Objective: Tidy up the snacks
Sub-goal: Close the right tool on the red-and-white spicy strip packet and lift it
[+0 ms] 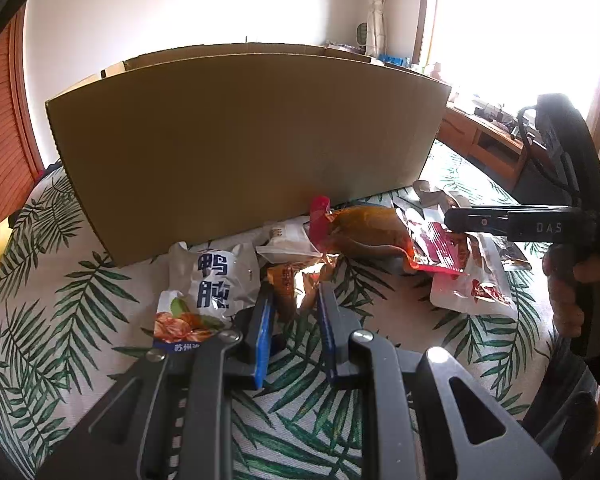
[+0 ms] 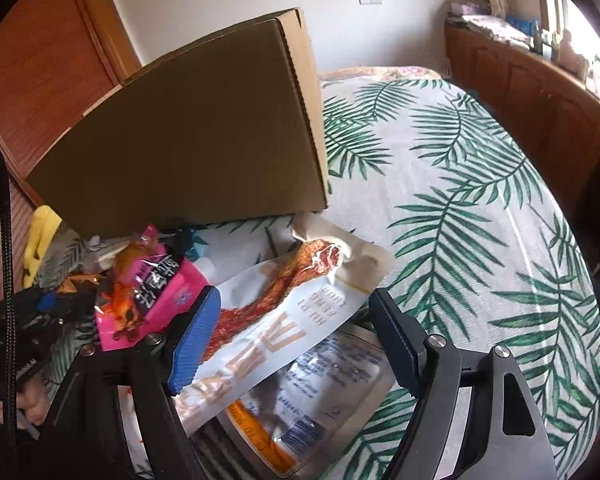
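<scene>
A pile of snack packets lies on a palm-leaf bedspread in front of a tall cardboard box (image 1: 240,140). My left gripper (image 1: 296,296) is open, its blue-padded fingers either side of a small orange-brown packet (image 1: 290,280). A white duck-neck bag (image 1: 216,276) lies to its left. My right gripper (image 2: 296,320) is open over a white packet with a red meat picture (image 2: 284,320); a pink packet (image 2: 152,292) lies left of it and a clear-backed packet (image 2: 320,392) beneath. The right gripper also shows in the left wrist view (image 1: 460,218), above a red packet (image 1: 440,248).
The box (image 2: 188,152) stands upright with its open top out of sight. The bedspread (image 2: 460,200) stretches to the right. A wooden cabinet (image 2: 540,92) runs along the window side. A yellow object (image 2: 40,236) lies left of the box.
</scene>
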A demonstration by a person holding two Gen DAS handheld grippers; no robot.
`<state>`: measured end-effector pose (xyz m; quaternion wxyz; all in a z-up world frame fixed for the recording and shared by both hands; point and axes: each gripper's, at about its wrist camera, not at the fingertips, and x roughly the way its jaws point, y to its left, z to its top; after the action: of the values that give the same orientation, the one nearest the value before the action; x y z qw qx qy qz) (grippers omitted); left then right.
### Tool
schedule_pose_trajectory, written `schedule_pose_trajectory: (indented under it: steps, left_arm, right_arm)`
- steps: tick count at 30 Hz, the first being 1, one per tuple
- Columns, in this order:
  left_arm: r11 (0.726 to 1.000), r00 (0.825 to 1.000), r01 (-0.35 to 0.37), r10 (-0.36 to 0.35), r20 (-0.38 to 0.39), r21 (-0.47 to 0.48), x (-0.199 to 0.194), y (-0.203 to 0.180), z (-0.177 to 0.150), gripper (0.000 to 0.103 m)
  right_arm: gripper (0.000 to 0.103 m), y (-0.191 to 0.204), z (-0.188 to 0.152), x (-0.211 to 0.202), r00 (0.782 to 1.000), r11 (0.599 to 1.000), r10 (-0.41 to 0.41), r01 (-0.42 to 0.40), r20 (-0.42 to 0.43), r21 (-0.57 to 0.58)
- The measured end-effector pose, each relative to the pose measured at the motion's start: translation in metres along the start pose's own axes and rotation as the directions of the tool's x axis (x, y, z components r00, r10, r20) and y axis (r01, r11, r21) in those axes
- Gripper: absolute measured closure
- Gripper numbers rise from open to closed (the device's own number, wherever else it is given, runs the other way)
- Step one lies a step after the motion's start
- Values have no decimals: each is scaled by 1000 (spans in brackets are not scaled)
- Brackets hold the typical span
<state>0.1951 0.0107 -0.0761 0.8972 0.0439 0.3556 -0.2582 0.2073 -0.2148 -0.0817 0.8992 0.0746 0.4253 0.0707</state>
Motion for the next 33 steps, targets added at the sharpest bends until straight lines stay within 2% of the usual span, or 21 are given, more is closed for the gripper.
schedule_pose_trajectory:
  steps: [5, 8, 10, 12, 16, 17, 18, 20, 21, 33]
  left_arm:
    - [1000, 1000, 3, -3, 1, 1, -1, -2, 1, 84]
    - [1000, 1000, 4, -4, 5, 1, -1, -2, 1, 84]
    - [1000, 1000, 6, -6, 11, 4, -2, -3, 1, 84]
    - [1000, 1000, 7, -7, 16, 5, -4, -3, 0, 84]
    - [1000, 1000, 8, -8, 13, 7, -4, -3, 0, 84]
    - [1000, 1000, 7, -7, 12, 6, -4, -3, 0, 84]
    - [1000, 1000, 6, -6, 10, 6, -4, -3, 0, 84]
    - [1000, 1000, 6, -6, 7, 8, -3, -3, 0, 84]
    - [1000, 1000, 6, -6, 5, 9, -2, -4, 0, 84]
    - [1000, 1000, 1, -1, 13, 27, -12, -8, -3, 85]
  right_arm:
    - [25, 10, 6, 8, 999, 1000, -19, 18, -26, -24]
    - [33, 13, 8, 11, 998, 998, -50, 49, -23, -40]
    - [41, 13, 8, 10, 998, 998, -52, 52, -20, -40]
    - [60, 7, 9, 6, 999, 999, -41, 41, -12, -19]
    - [71, 0, 12, 3, 1000, 1000, 2, -2, -8, 15]
    - [79, 0, 12, -1, 1000, 1000, 2, -2, 8, 22]
    - [83, 0, 13, -5, 1000, 1000, 5, -6, 17, 31]
    - [85, -1, 14, -12, 999, 998, 38, -39, 32, 47]
    - [103, 0, 14, -13, 998, 998, 43, -44, 35, 42]
    - [103, -4, 15, -31, 994, 994, 82, -87, 78, 67]
